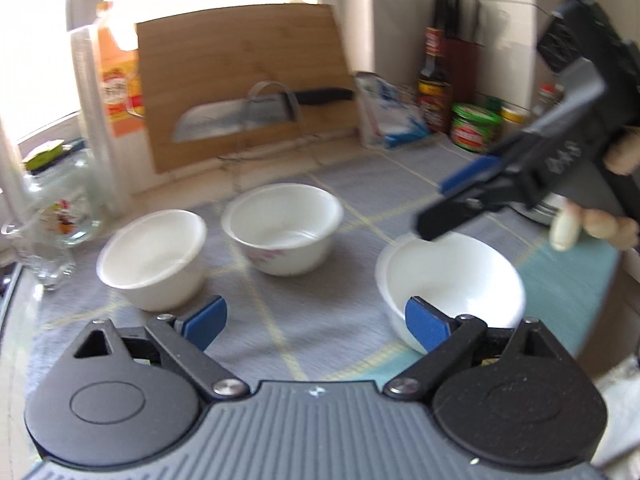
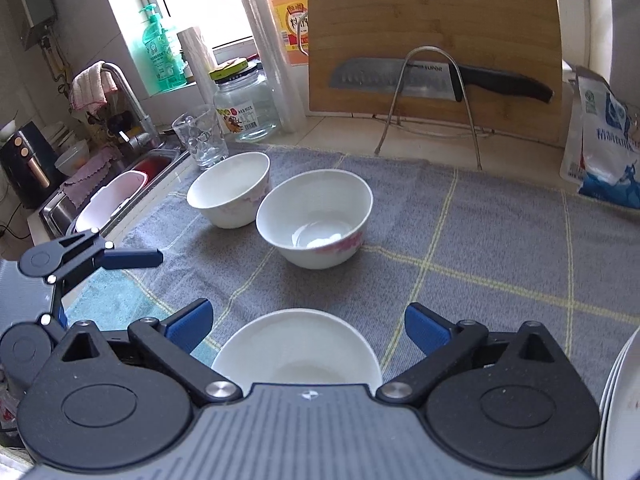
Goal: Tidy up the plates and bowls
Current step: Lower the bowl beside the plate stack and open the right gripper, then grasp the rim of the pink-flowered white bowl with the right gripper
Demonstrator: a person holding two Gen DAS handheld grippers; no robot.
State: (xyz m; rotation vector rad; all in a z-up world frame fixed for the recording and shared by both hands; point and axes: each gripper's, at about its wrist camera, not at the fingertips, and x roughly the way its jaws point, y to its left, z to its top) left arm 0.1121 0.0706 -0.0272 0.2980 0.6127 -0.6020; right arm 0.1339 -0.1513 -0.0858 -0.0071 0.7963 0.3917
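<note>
Three white bowls stand on a grey checked cloth (image 2: 500, 232). Two deep bowls sit side by side, a left one (image 1: 154, 258) (image 2: 229, 189) and one with a pink flower pattern (image 1: 282, 232) (image 2: 315, 218). A shallower plain bowl (image 1: 452, 280) (image 2: 298, 346) lies nearer. My left gripper (image 1: 316, 322) is open and empty, its right finger just in front of the shallow bowl. My right gripper (image 2: 308, 326) is open and empty, hovering over the shallow bowl; it also shows in the left wrist view (image 1: 460, 196). The left gripper also shows in the right wrist view (image 2: 132, 258).
A bamboo cutting board (image 2: 432, 36) with a knife (image 2: 420, 78) in a wire rack leans at the back. A drinking glass (image 2: 202, 136), a jar (image 2: 246, 106) and a sink (image 2: 120, 188) are to the left. Stacked plates (image 2: 622, 408) are at the right edge. Sauce bottles (image 1: 434, 76) stand in the corner.
</note>
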